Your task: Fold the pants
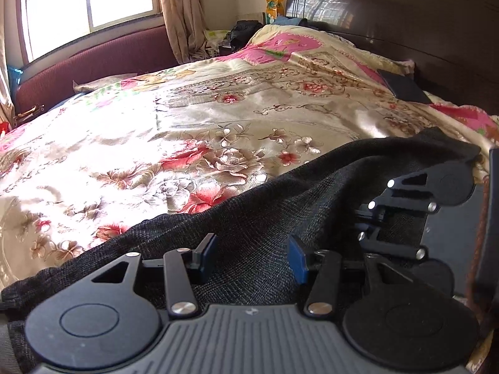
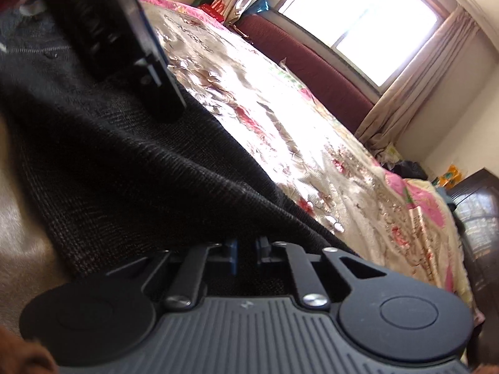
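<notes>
left wrist view: black pants (image 1: 249, 218) lie along the near edge of the bed (image 1: 187, 124), on a floral quilt (image 1: 218, 103). the left gripper (image 1: 252, 255) has its blue-padded fingers (image 1: 297, 263) about half spread, with a ridge of pants cloth rising between them. the pads do not look pressed on the cloth, so i read it as released, not grasping. the right gripper (image 1: 402, 208) shows at the right edge of this view, its tip buried in a fold of the pants.

right wrist view: the right gripper (image 2: 246, 251) has its fingers (image 2: 232, 254) drawn near together under the edge of the pants (image 2: 140, 162). the pad tips are hidden by cloth; i judge them clenched on the pants edge, but the nip itself is not visible. the left gripper (image 2: 156, 62) sits further along the garment, above the dark cloth. window (image 2: 368, 21) light washes out much of the quilt.

step in hand, as a judgement: taking hold of the pants at two places along one side, before the fold. right hold looks made; left hold not made.

next move calls for: left fingers closing on the cloth ridge, then both hands lifting together and carrying that side over, keeping the cloth taut so that no slack bunches. risk: a thin pinch on the right could slip once lifted.
</notes>
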The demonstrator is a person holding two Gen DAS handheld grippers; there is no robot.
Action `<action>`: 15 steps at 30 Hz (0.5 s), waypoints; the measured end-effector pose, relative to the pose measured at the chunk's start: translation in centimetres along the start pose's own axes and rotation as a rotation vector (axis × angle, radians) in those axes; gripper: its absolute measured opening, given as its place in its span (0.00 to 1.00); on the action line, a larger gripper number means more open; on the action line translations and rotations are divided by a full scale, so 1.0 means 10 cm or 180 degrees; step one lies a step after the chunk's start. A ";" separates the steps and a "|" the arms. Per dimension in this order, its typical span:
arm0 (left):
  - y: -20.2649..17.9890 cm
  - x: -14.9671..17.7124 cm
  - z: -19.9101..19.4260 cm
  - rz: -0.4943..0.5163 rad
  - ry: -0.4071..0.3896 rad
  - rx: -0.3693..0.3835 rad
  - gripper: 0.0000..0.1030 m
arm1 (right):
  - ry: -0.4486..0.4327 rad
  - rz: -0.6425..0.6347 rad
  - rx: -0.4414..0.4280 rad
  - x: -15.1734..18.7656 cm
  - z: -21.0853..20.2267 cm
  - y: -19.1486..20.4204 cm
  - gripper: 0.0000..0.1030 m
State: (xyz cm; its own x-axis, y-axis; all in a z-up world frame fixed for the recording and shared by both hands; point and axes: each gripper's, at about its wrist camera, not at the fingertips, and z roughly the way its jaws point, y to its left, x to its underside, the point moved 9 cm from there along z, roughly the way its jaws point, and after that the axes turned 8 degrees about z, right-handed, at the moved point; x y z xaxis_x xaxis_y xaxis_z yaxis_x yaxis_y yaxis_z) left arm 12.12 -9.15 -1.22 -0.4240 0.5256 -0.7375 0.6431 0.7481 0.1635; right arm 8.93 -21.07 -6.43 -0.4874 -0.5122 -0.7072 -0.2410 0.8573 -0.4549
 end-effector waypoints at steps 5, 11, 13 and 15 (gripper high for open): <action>-0.15 0.14 -0.09 0.0349 0.0010 -0.0114 0.61 | 0.0022 0.0545 -0.0268 -0.10 -0.33 -0.23 0.01; -0.46 0.27 -0.24 0.0785 -0.0036 -0.0051 0.61 | 0.0098 0.1016 -0.0547 -0.14 -0.78 -0.33 0.01; -0.55 0.29 -0.25 0.0858 -0.0052 -0.0022 0.62 | 0.0201 0.0971 -0.0577 -0.06 -0.90 -0.28 0.01; -0.63 0.31 -0.22 0.0818 -0.0032 0.0063 0.61 | 0.0299 0.0971 -0.0580 0.05 -0.93 -0.23 0.01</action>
State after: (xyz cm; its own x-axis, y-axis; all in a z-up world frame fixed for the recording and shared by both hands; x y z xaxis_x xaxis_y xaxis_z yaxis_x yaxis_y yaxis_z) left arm 5.35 -11.34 -3.05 -0.2388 0.6934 -0.6798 0.7414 0.5823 0.3335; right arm 1.42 -22.85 -0.67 -0.6327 -0.2317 -0.7389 -0.2139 0.9693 -0.1208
